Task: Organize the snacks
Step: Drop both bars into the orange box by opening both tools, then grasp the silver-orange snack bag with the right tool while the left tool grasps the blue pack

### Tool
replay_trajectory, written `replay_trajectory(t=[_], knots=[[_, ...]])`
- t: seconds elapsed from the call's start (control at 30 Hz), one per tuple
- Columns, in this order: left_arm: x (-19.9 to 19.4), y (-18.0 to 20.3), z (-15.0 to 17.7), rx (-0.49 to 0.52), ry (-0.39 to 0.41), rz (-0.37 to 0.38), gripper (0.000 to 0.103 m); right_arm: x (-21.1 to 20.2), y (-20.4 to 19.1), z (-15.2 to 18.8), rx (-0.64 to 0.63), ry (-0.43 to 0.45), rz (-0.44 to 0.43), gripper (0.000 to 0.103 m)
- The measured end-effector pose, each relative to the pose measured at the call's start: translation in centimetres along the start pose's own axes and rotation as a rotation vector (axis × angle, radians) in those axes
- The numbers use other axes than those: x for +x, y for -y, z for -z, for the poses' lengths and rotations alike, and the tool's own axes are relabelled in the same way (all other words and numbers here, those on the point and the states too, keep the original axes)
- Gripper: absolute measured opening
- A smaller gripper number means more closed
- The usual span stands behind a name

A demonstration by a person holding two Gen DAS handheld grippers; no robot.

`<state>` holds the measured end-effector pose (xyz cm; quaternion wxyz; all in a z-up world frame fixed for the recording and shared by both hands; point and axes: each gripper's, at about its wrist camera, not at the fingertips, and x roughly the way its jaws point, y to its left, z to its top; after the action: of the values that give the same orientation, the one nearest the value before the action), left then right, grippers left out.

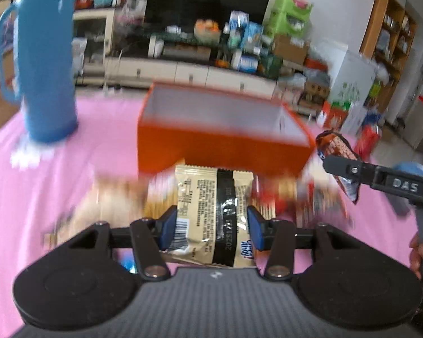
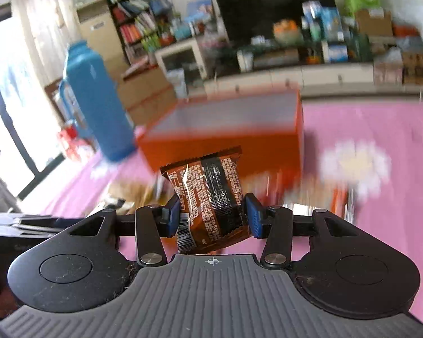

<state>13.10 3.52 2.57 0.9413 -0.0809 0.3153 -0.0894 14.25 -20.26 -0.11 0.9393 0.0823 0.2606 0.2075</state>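
We list a pink tablecloth (image 1: 70,169) bearing an orange box (image 1: 222,140); blue thermos (image 1: 46,56) left of it, loose snack packets (image 2: 310,194) before it.

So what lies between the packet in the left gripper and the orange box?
In the left wrist view, more loose snack packets, blurred, lie on the pink cloth between the beige packet in the left gripper and the orange box.

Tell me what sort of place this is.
Most likely a lived-in home living room used as storage. A dark TV screen sits above a low cabinet piled with boxes and packets, a bookshelf stands by the window, and the work surface is a table with a pink cloth.
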Motion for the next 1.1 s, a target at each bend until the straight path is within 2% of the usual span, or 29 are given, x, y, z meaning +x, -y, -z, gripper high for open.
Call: replay_trajectory(t=[0.13,0.23,0.4,0.43,0.47,0.5,0.53,0.6,0.67,0.73,0.9,1.0,1.1], knots=[[4.0,-0.4,-6.1,0.003,0.081,0.019,0.048,4.4,1.1,-5.9,-0.017,0.081,0.022,0.037],[8.1,-0.8,-9.3,-0.002,0.102,0.033,0.048,9.1,1.9,-9.0,-0.033,0.086,0.05,0.037],[12.8,-3.1,-9.6,-0.024,0.103,0.008,0.05,15.4,3.1,-9.5,-0.036,0.03,0.093,0.037],[13.4,-3.7,-9.4,-0.025,0.097,-0.002,0.059,16.2,3.3,-9.4,-0.032,0.019,0.088,0.037],[13.8,-4.3,-9.3,-0.039,0.089,-0.013,0.061,16.8,3.4,-9.1,-0.036,0.011,0.089,0.041],[13.8,-4.9,-9.4,-0.07,0.087,-0.015,0.061,17.3,3.7,-8.7,-0.042,0.005,0.102,0.047],[13.6,-5.5,-9.6,-0.102,0.092,0.007,0.062,17.6,3.8,-8.4,-0.036,0.002,0.118,0.065],[12.2,-6.0,-10.2,-0.13,0.124,0.035,0.063,17.3,4.0,-8.4,-0.009,0.024,0.115,0.071],[10.5,-5.9,-10.5,-0.117,0.181,0.023,0.067,16.5,3.5,-8.7,-0.014,0.06,0.103,0.088],[9.2,-5.6,-10.7,-0.1,0.211,0.01,0.067,15.6,2.6,-8.9,-0.052,0.094,0.122,0.097],[7.7,-5.0,-10.4,-0.048,0.201,0.005,0.069,14.5,1.7,-8.4,-0.08,0.072,0.083,0.098],[6.9,-5.4,-9.3,-0.015,0.162,-0.026,0.069,13.5,1.5,-7.3,-0.088,0.049,0.047,0.098],[5.1,-6.6,-7.2,-0.036,0.111,-0.04,0.069,12.6,1.6,-6.5,-0.092,0.031,0.036,0.098]])
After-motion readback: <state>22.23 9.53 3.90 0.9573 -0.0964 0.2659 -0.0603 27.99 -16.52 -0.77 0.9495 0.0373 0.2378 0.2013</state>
